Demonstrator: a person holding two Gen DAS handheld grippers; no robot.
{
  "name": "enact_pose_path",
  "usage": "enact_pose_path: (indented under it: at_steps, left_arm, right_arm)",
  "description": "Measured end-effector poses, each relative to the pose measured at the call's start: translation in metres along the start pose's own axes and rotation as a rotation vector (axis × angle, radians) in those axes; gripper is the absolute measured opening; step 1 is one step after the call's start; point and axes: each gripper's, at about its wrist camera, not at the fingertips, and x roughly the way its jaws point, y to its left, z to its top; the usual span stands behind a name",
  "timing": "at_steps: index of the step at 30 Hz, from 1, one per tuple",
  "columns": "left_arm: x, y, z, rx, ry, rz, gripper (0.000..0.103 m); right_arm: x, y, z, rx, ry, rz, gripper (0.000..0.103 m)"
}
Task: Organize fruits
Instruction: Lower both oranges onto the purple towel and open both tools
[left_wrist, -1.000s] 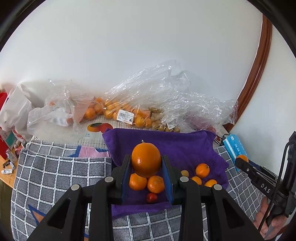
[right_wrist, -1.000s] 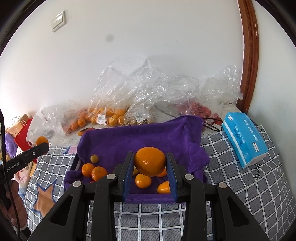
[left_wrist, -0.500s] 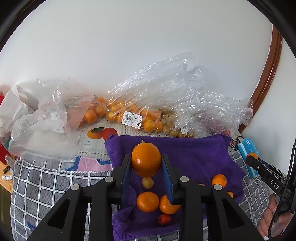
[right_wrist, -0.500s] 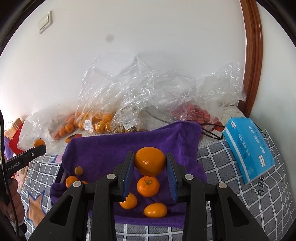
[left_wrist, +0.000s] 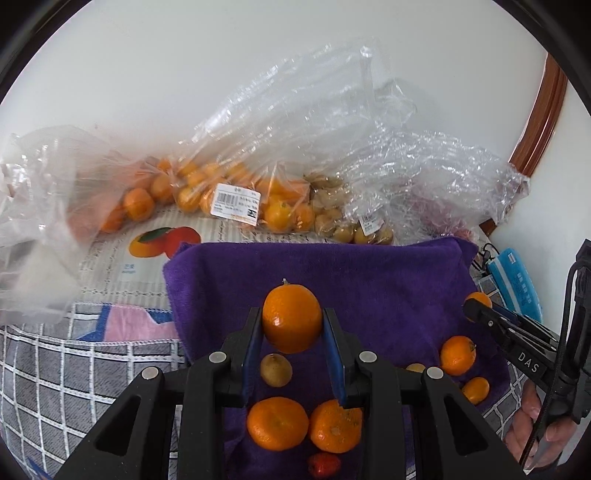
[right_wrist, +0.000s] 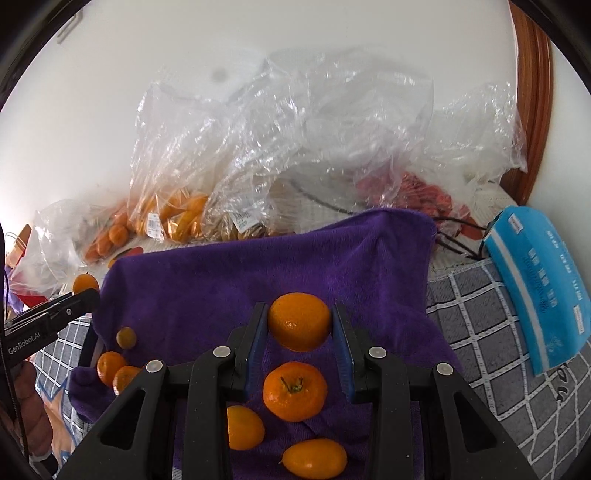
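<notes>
Underneath, purple towel over checked grey cloth.

White wall, brown wooden trim at right.

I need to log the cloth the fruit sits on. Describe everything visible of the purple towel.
The purple towel is a deep violet, fuzzy, terry-like cloth, spread over the grey checked blanket, its far edge raised in soft folds near the clear plastic fruit bags. Loose oranges and smaller yellowish fruits lie scattered on it, including a stemmed mandarin and a small red fruit. It looks clean and dry. Both tongs hold oranges above it, not touching it.
</notes>
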Motion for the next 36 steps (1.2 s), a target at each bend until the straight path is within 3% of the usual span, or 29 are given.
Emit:
enact_pose_path:
  at_steps: [15, 30, 36]
  left_arm:
    - [0.043, -0.007, -0.009, 0.029, 0.082, -0.016, 0.030]
    - [0.047, -0.007, -0.013, 0.047, 0.116, -0.017, 0.030]
    - [0.021, -0.013, -0.014, 0.091, 0.069, -0.013, 0.047]
  right_arm:
    - [0.040, -0.001, -0.010, 0.001, 0.063, -0.022, 0.034]
    - [0.044, 0.001, -0.012, -0.001, 0.077, -0.018, 0.035]
    - [0.028, 0.007, -0.013, -0.006, 0.075, -0.031, 0.044]
